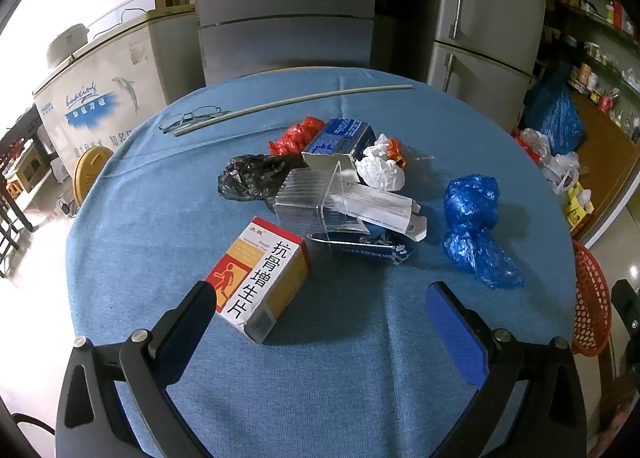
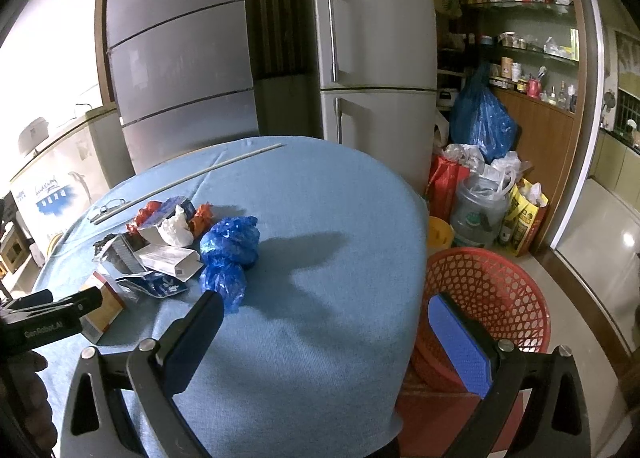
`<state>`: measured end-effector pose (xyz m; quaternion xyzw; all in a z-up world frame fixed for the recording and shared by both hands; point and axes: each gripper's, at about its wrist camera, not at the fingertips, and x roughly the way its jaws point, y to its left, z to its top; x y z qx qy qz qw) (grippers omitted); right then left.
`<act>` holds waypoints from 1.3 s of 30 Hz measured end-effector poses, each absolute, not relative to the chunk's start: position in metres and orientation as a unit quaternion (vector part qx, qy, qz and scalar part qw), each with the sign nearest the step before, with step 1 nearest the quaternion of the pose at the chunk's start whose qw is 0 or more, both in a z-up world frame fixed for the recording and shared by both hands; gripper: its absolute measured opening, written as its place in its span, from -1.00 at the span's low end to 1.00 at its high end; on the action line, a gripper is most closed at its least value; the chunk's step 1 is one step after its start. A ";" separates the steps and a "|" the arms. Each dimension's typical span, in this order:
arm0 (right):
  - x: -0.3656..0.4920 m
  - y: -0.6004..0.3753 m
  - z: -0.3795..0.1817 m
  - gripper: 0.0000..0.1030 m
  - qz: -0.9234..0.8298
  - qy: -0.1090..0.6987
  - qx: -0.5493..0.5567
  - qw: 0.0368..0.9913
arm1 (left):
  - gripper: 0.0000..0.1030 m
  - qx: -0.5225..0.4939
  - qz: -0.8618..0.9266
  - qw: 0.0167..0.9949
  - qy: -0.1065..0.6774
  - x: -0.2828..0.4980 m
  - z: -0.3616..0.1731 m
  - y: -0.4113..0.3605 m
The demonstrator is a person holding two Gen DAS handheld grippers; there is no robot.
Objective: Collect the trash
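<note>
Trash lies heaped on the round blue-clothed table (image 1: 340,358). Nearest is a red, yellow and white medicine box (image 1: 260,278), just ahead of my open left gripper (image 1: 320,298) and touching its left finger's tip. Behind it lie a clear plastic tray (image 1: 316,198), a black bag (image 1: 250,178), a white carton (image 1: 384,206), crumpled white paper (image 1: 380,170), a blue box (image 1: 340,136) and a red bag (image 1: 296,134). A crumpled blue bag (image 1: 474,226) (image 2: 230,250) lies right of the heap. My right gripper (image 2: 324,314) hangs open and empty over the table's right edge, beside the red mesh basket (image 2: 492,298).
Eyeglasses (image 1: 192,116) and a long thin rod (image 1: 296,100) lie at the table's far side. Grey refrigerators (image 2: 376,58) stand behind. Bags and a jug (image 2: 476,214) crowd the floor by wooden shelves at right. A white chest freezer (image 1: 100,98) is at left.
</note>
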<state>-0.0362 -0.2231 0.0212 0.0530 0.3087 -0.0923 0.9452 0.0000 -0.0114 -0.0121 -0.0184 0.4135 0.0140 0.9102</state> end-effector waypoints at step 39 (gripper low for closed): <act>-0.040 -0.225 0.019 1.00 -0.104 0.318 0.054 0.941 | 1.00 -0.040 -0.005 0.911 0.411 -0.010 -0.015 -0.008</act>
